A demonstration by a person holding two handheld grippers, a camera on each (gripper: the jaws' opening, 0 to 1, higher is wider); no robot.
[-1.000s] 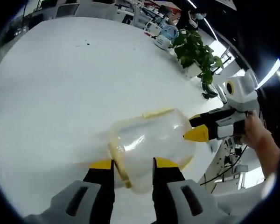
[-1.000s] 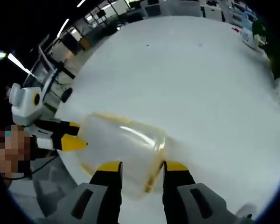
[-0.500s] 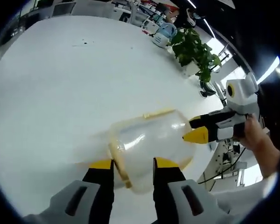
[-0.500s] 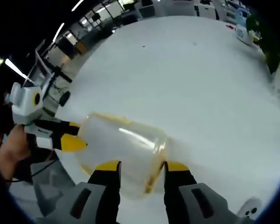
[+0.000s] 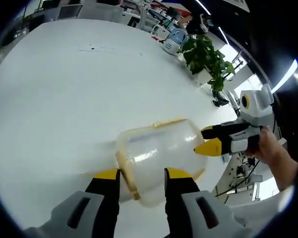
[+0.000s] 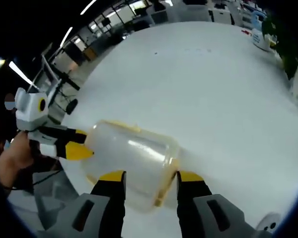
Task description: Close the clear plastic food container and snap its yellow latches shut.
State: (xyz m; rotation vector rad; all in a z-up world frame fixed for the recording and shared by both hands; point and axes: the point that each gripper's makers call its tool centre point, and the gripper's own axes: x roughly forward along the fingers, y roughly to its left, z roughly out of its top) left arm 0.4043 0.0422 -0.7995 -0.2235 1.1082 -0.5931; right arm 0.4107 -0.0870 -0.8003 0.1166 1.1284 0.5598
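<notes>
Tabletop first: we see a broad white table [image 5: 64, 94] running away ahead of both claws, bare around the work. In the left gripper view, beyond its far edge, stand office desks, a small pale-blue object [image 5: 175, 40] and a leafy potted plant [image 5: 206, 57] up to the right of our jaws. In the right gripper view the far side holds rows of desks under ceiling light strips, with a black stand [image 6: 59, 82] off the table's edge to the upper left.

Starting with the left gripper [image 5: 141, 177], its two yellow-tipped jaws stand apart on either side of the near end of the clear plastic container [image 5: 159, 156], with one yellow latch [image 5: 126, 173] lying between them. We cannot tell whether the tips press the plastic or merely flank it. The container lies just ahead of this claw, its long axis running away from the jaws and up to the right, its far end pointing at the other claw, which a hand [image 5: 275, 156] holds there.

Moving to the right gripper [image 6: 146, 177], its jaws likewise straddle the opposite end, where a yellow rim shows between the tips; again we cannot say whether they clamp. From here the container [image 6: 129, 158] stretches ahead and to the left, toward the left claw's yellow tip touching its far end.
</notes>
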